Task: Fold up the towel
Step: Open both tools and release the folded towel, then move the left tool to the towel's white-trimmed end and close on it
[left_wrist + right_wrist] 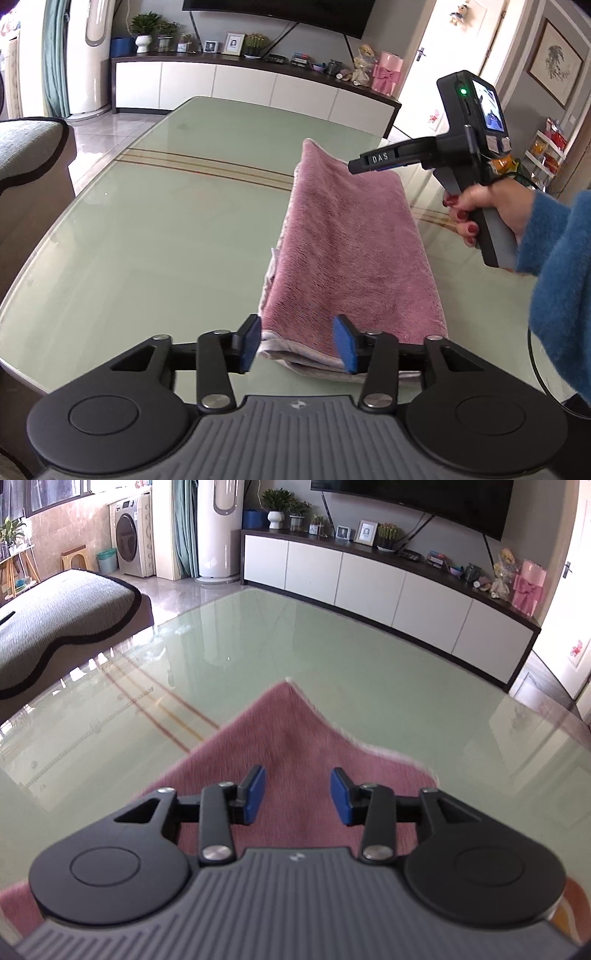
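A: Towel (347, 258) first; where does it lie, and why that way?

B: It lies flat on the glass table (147, 229), pink, doubled into a long narrow strip running away from the person; layered edges show at the near end, so I judge at least 1 fold is done; lying flat keeps those edges stacked for the next fold.

A: And the left claw (302, 343)?

B: Its 2 blue pads stand about half open at the near short end, 1 on each side of the towel's left corner; the cloth lies between them, yet neither pad presses on it, so it grips nothing.

A: The right claw (297, 795)?

B: Its own camera shows it part open over the pink cloth, nothing between the pads; the other camera shows it above the far half of the strip, a hand (491, 206) in a blue sleeve (561, 280) gripping the handle.

A: Why 1 claw at each end?

B: My guess; each has let go of an end, or they are placed to bring 1 short end onto the other; the far corner (287, 682) sits clean, so the strip looks ready for halving.
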`<state>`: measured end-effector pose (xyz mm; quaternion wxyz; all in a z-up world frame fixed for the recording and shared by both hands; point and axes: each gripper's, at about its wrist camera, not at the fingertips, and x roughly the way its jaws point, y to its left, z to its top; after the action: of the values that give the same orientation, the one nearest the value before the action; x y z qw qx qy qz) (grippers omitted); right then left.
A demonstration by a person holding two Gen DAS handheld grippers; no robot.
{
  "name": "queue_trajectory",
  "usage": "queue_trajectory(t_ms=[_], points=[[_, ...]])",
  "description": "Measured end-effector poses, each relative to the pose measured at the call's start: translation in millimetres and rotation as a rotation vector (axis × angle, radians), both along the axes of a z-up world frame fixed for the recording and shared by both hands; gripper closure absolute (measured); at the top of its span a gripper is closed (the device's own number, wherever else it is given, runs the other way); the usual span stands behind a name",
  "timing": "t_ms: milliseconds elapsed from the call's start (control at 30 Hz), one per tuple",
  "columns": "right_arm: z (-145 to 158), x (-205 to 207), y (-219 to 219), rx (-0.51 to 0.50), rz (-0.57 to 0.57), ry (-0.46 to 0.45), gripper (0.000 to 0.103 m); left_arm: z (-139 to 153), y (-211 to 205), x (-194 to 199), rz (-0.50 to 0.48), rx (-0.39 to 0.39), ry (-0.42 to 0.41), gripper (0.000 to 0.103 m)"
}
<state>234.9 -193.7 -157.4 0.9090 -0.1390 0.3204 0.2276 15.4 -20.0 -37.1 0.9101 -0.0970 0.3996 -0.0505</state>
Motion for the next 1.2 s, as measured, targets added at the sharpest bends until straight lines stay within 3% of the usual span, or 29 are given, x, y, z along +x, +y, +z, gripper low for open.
queue_trajectory(t_ms=[200,633,800,867,1000,1200], points=[[-6,-26,-14,-0.021,0.005,-0.006,0.054,-4,-6,-5,-0.012,0.028,0.018,0.045],[-17,-82,-51,-0.001,0.033,0.004,0.051,-8,-3,-13,-0.04,0.1,0.003,0.045],[-21,-104,-64,0.021,0.058,0.015,0.049,-6,-3,-15,-0.116,0.167,-0.028,0.041],[-23,-114,-70,0.034,0.073,0.028,0.048,-6,-4,-16,-0.158,0.204,-0.045,0.03],[-26,-134,-78,0.062,0.113,0.049,0.047,-7,-13,-19,-0.227,0.262,-0.072,0.03],[-31,-168,-76,0.011,0.185,0.02,0.046,-10,-34,-27,-0.33,0.249,-0.104,0.03]])
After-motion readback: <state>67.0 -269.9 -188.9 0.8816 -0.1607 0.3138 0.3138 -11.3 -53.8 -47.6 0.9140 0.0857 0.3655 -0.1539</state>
